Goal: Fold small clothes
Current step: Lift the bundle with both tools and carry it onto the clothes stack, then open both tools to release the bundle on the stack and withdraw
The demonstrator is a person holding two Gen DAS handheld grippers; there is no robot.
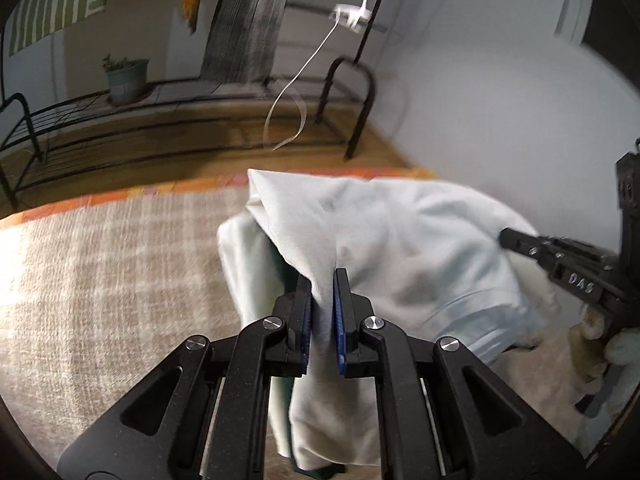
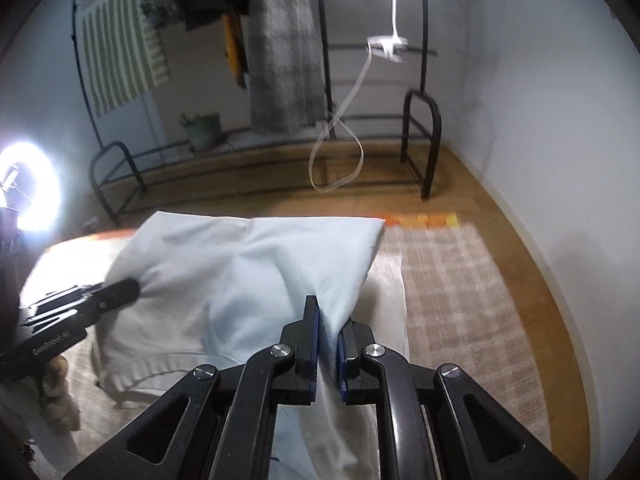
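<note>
Pale blue garment (image 1: 400,240): bunched and lifted above a beige checked rug (image 1: 100,260), spanning both tongs. Left tongs (image 1: 322,280): pinched narrow on a fold of its cloth; right tongs (image 2: 329,316) likewise clamped on another fold. Background, 12 o'clock: black metal rack (image 2: 420,140); potted plant (image 1: 126,78) at 10 o'clock.

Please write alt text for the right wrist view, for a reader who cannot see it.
The right hand-held gripper is shut on a fold of a pale blue garment above a checked rug. The left hand-held gripper pinches the garment's other side. Behind stand a metal rack and a potted plant.
</note>
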